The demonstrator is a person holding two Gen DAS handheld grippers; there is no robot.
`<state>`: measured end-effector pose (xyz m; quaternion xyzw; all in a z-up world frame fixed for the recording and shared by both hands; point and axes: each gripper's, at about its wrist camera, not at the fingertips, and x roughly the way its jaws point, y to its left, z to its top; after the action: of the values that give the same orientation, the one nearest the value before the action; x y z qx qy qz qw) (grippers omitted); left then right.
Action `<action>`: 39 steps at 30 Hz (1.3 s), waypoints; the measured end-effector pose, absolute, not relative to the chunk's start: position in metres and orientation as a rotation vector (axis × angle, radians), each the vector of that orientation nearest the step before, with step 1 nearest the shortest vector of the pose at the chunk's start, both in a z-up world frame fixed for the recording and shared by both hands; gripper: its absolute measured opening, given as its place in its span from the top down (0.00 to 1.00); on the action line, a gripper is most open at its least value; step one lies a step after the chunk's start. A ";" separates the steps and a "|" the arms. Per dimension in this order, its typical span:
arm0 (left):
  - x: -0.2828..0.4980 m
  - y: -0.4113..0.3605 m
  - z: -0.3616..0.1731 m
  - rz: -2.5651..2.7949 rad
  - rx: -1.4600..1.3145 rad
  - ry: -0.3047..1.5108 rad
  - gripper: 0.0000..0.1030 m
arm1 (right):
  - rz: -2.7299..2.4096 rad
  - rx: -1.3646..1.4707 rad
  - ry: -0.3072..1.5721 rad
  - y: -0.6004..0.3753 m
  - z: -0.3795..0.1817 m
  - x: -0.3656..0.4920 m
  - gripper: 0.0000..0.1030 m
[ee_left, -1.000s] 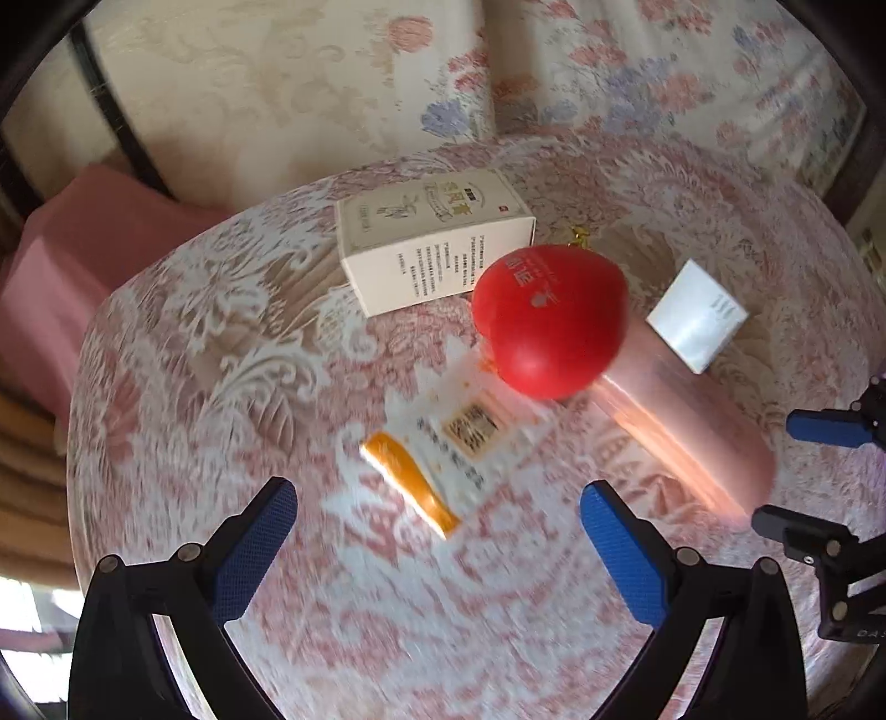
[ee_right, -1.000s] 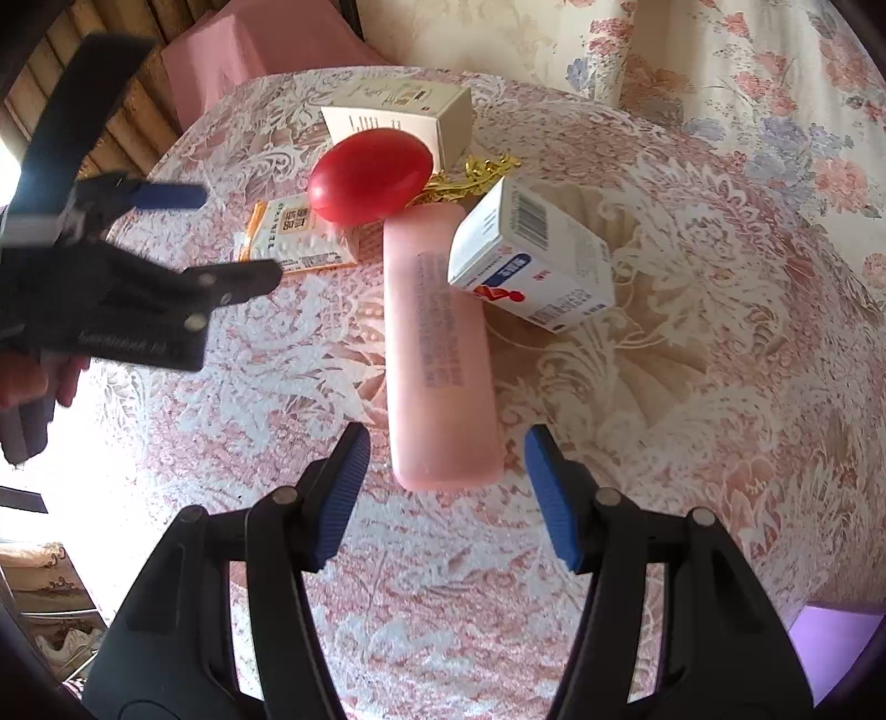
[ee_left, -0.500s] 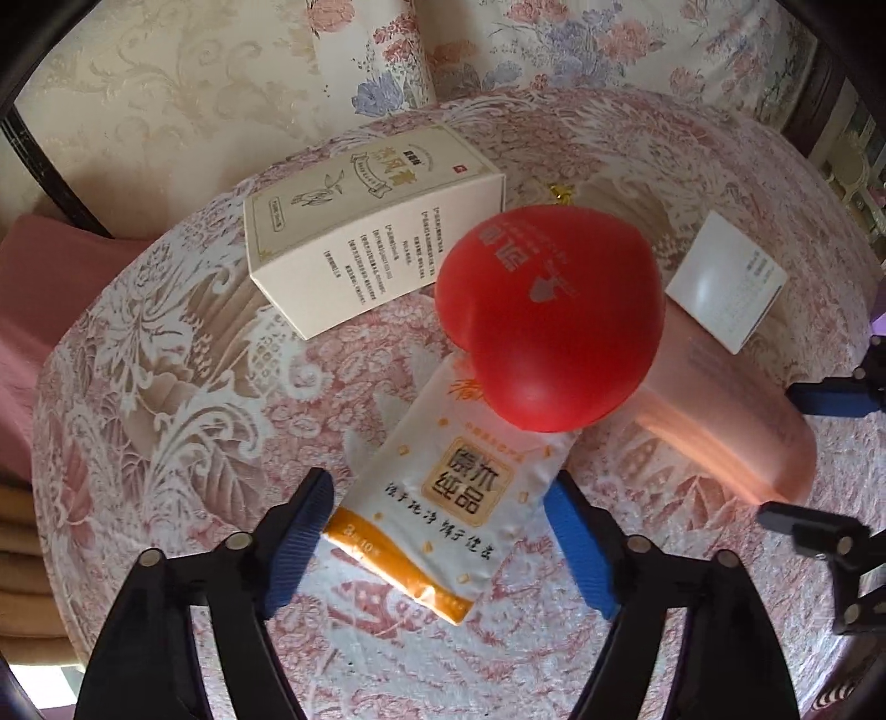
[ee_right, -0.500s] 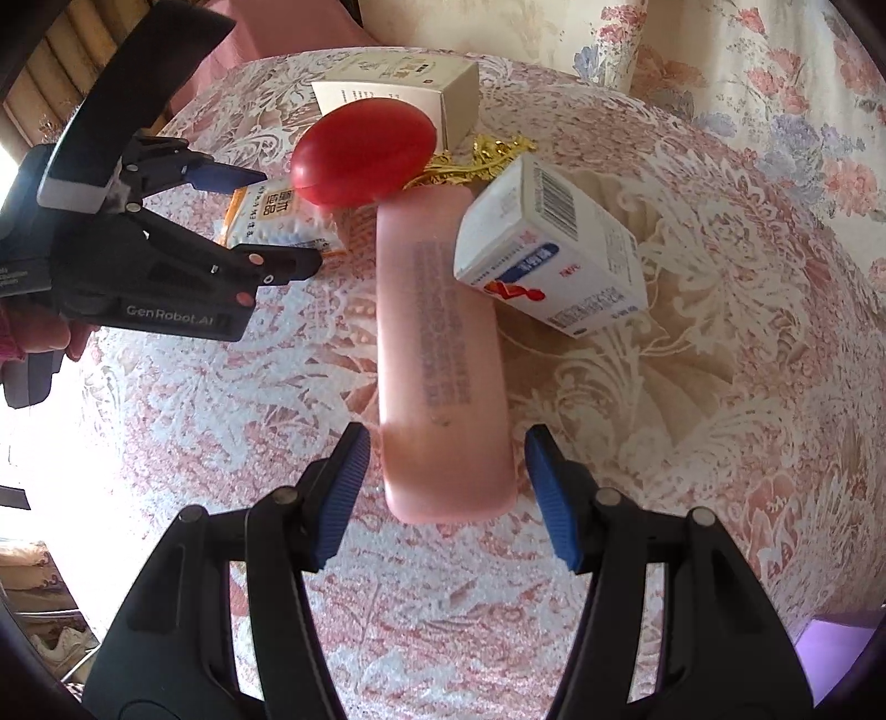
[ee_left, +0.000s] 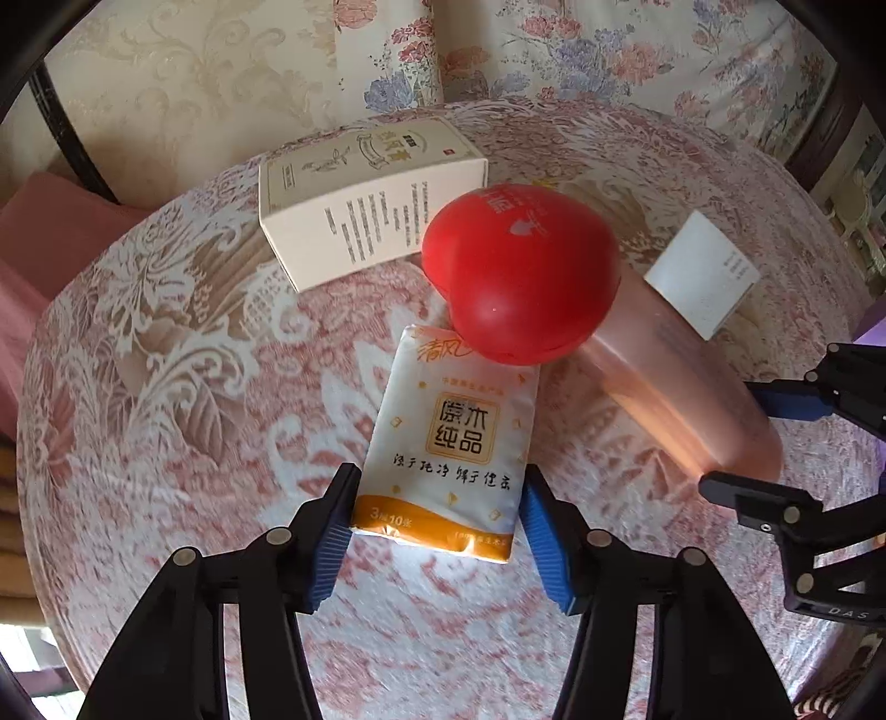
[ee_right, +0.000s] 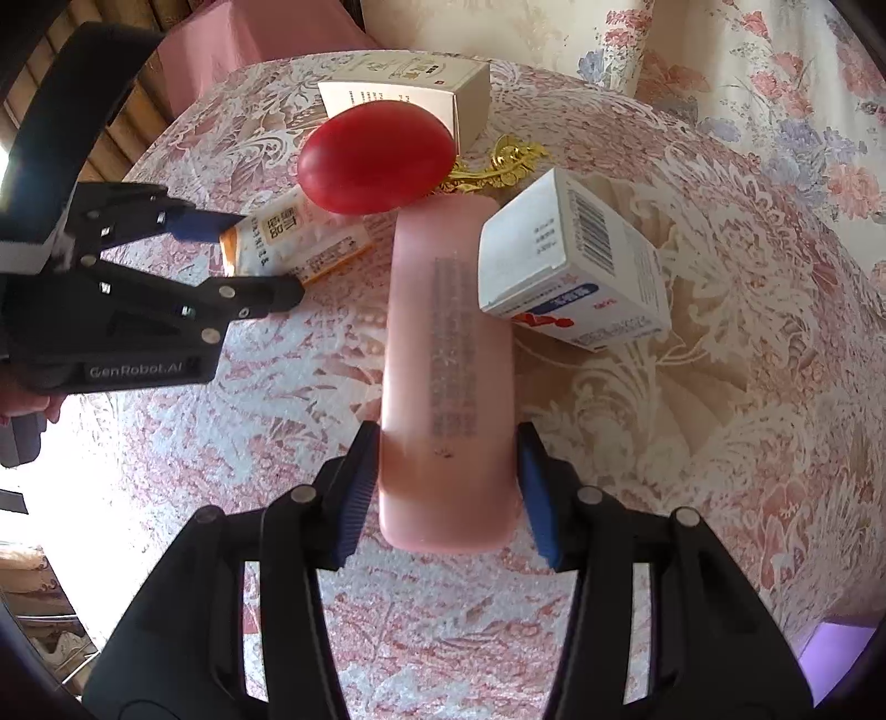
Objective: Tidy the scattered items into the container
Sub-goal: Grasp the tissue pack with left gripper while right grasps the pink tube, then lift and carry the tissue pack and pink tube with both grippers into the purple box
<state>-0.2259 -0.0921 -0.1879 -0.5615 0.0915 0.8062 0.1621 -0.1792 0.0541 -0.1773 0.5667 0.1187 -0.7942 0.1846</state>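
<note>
While its jaws are closing, the left claw (ee_left: 437, 520) straddles the near, orange-banded end of a tissue pack (ee_left: 448, 443), blue pads at the pack's two sides, and the right claw (ee_right: 448, 493), jaws likewise closing, brackets the near end of a pink bottle (ee_right: 448, 376) with its pads against the bottle's flanks. Both things lie flat on the surface (ee_right: 692, 443), a round top under a pink-and-white lace cloth, with floral upholstery (ee_left: 609, 50) behind it and a pink cushion (ee_left: 50, 238) to one side. The tissue pack's long axis runs away from the left claw toward a red heart-shaped ball (ee_left: 520, 271), which overlaps its far end; the bottle's long axis runs straight out from the right claw, its far end reaching that same ball. Only the right wrist view shows a gold ornament (ee_right: 498, 166) behind the ball, the barcode on a white carton (ee_right: 570, 266) leaning against the bottle, and fingers (ee_right: 27, 407) of the person's hand behind the left claw. Only the left wrist view shows the pack's printed face and the printed top of the cream box (ee_left: 365, 199). No container shows in either view.
</note>
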 end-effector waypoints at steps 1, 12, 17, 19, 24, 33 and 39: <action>-0.222 -0.092 -0.187 2.303 -1.601 0.250 0.45 | -2.237 1.597 0.331 0.054 -0.176 -0.176 0.50; -0.172 -0.088 -0.186 2.301 -1.599 0.158 0.45 | -2.221 1.576 0.301 0.062 -0.167 -0.144 0.50; -0.148 -0.085 -0.183 2.309 -1.595 0.161 0.45 | -2.202 1.577 0.304 0.064 -0.168 -0.127 0.50; -0.141 -0.084 -0.183 2.307 -1.600 0.153 0.45 | -2.191 1.582 0.305 0.067 -0.169 -0.120 0.50; -0.122 -0.080 -0.191 2.296 -1.631 0.146 0.45 | -2.174 1.601 0.317 0.073 -0.174 -0.104 0.50; -0.121 -0.073 -0.190 2.298 -1.637 0.204 0.45 | -2.173 1.609 0.332 0.080 -0.179 -0.094 0.50; -0.127 -0.066 -0.189 2.310 -1.632 0.240 0.45 | -2.141 1.634 0.345 0.076 -0.186 -0.099 0.49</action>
<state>-0.1271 -0.0660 -0.1888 -0.5685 0.0835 0.8044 0.1509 -0.0995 0.0762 -0.1855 0.5883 0.1243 -0.7706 0.2115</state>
